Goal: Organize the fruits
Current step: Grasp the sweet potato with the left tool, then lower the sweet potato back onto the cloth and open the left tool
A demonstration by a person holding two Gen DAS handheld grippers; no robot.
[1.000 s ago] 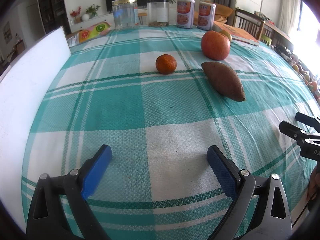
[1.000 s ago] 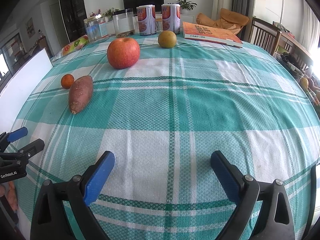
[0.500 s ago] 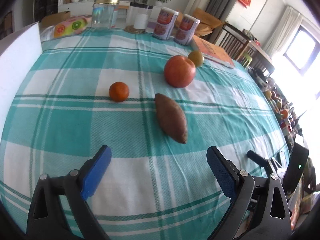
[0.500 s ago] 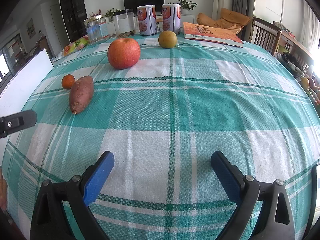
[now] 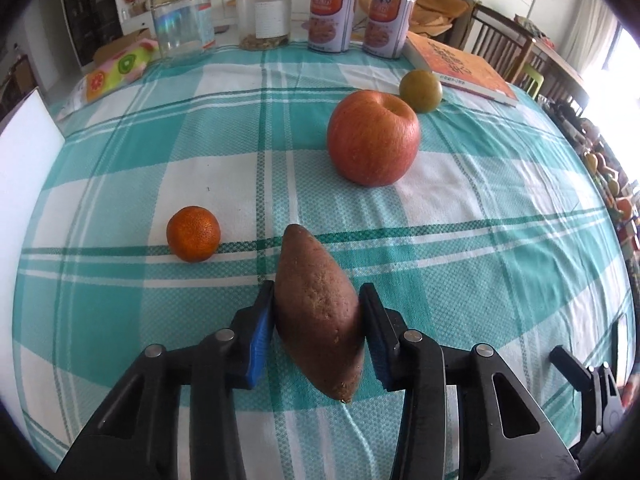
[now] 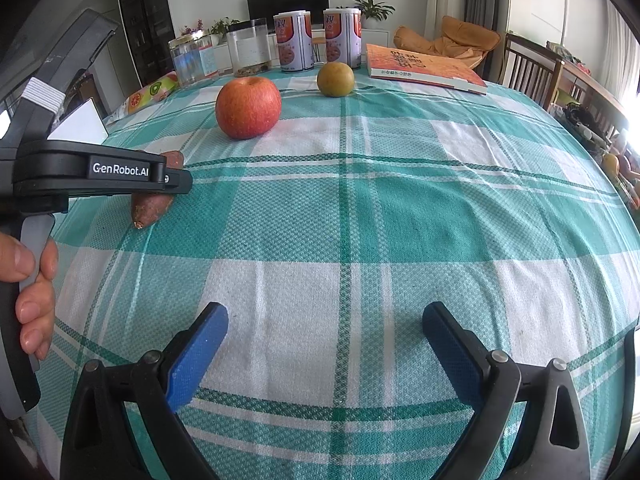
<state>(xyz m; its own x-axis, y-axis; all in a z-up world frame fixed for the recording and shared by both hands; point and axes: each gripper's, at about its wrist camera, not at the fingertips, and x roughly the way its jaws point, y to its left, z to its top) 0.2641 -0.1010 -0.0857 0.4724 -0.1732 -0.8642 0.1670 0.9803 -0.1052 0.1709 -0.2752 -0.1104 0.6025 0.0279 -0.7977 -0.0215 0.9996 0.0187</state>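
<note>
One hand-held gripper (image 6: 176, 178) reads "GenRobot.AI" on its side.

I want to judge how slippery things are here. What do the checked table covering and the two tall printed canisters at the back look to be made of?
The teal and white checked tablecloth looks like woven cotton-type fabric: matte, with a visible waffle weave and soft wrinkles. The two tall printed canisters look like metal or card tubes with glossy printed wraps and pale plastic lids; which one I cannot tell.
</note>
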